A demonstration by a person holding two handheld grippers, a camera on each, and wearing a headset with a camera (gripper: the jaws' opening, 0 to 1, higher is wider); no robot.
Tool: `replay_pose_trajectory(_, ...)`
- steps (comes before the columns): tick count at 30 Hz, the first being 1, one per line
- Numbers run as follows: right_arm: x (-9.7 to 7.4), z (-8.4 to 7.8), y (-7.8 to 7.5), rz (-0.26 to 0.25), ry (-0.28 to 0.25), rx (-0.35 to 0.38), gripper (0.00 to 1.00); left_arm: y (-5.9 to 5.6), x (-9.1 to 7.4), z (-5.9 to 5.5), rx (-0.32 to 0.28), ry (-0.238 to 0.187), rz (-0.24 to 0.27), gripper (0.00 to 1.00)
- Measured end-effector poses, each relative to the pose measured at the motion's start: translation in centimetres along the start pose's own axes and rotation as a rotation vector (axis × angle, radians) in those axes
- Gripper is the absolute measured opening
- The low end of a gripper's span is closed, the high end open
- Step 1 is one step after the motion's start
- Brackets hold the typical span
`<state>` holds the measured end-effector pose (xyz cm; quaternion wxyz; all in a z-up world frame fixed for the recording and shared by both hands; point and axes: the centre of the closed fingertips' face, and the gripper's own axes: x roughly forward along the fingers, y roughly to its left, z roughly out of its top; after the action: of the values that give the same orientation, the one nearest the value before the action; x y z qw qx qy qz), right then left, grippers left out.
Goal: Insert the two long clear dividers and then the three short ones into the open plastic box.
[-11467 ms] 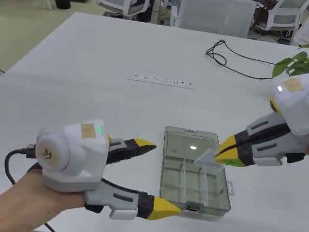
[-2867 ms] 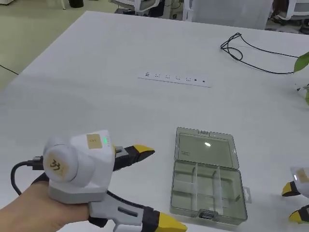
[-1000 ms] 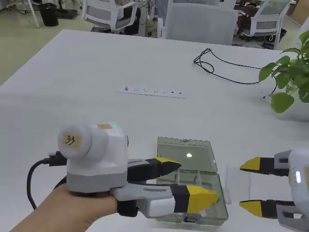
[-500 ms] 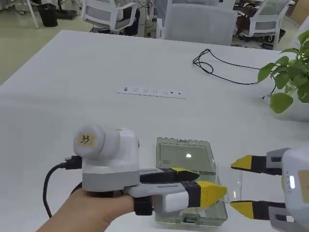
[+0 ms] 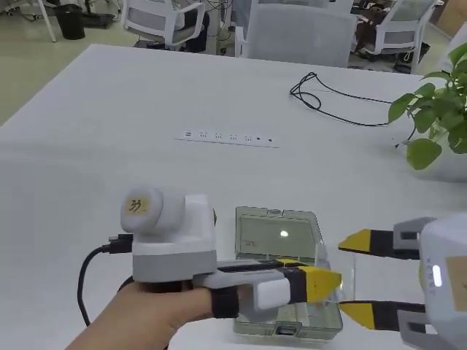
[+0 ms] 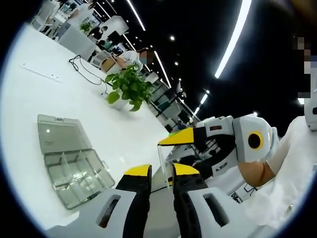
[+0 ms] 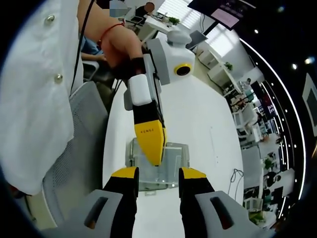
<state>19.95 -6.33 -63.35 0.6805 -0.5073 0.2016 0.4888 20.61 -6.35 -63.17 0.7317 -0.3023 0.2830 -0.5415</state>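
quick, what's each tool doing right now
left tool: nearly shut at the divider, grip unclear
right tool: jaws wide, holding the divider by its edges

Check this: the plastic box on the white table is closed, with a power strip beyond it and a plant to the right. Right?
Not closed: the head view shows the plastic box open, its lid laid back flat. The power strip does lie beyond it on the white table, and the plant stands to the right.

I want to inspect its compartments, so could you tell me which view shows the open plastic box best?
The left gripper view: the box lies whole and unobstructed. In the head view and right gripper view the left gripper covers part of it.
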Motion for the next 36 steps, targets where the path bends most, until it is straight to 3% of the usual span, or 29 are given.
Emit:
replay_pose_trajectory(16, -0.14, 0.21, 0.04, -0.003, 0.003, -0.01, 0.33, -0.33, 0.18, -0.41, -0.012, 0.017, -0.018, 0.0)
replay_pose_trajectory(36, -0.03, -0.01, 0.13, -0.012, 0.017, -0.036, 0.33, -0.22, 0.34, -0.58, -0.017, 0.016, 0.001, 0.0)
